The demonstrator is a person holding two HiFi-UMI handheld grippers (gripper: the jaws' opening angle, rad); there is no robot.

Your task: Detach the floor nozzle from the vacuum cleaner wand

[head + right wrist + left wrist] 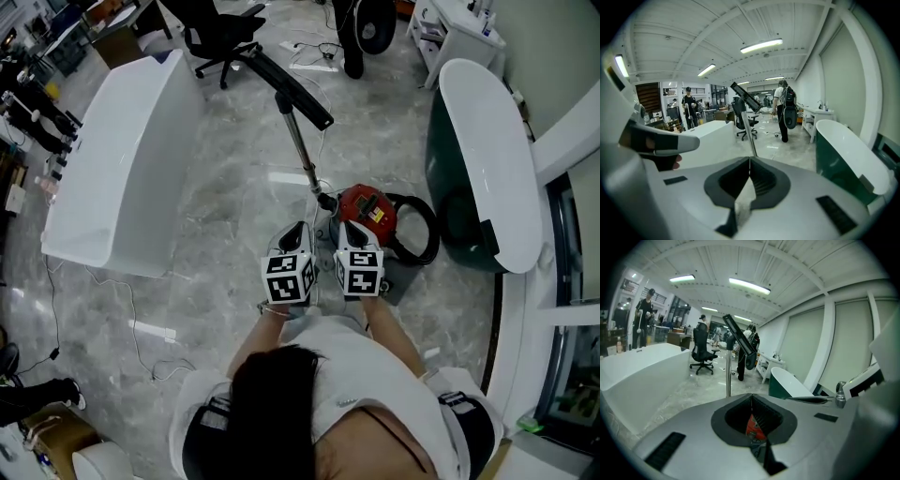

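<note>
The vacuum's wand (302,145) stands up from the floor with the black floor nozzle (291,89) at its raised far end. Its lower end meets the red canister (366,211), beside a coiled black hose (419,230). My left gripper (296,234) and right gripper (349,232) are side by side just short of the canister, both shut and empty. In the left gripper view the gripper (751,397) points at the wand (728,376) and nozzle (739,336). The right gripper (750,161) faces the wand (751,136) and nozzle (746,101) too.
A white bathtub (122,169) stands on the left and a green-sided one (487,159) on the right. Beyond the nozzle are an office chair (220,37) and a standing person (361,28). Thin cables (141,347) lie on the marble floor.
</note>
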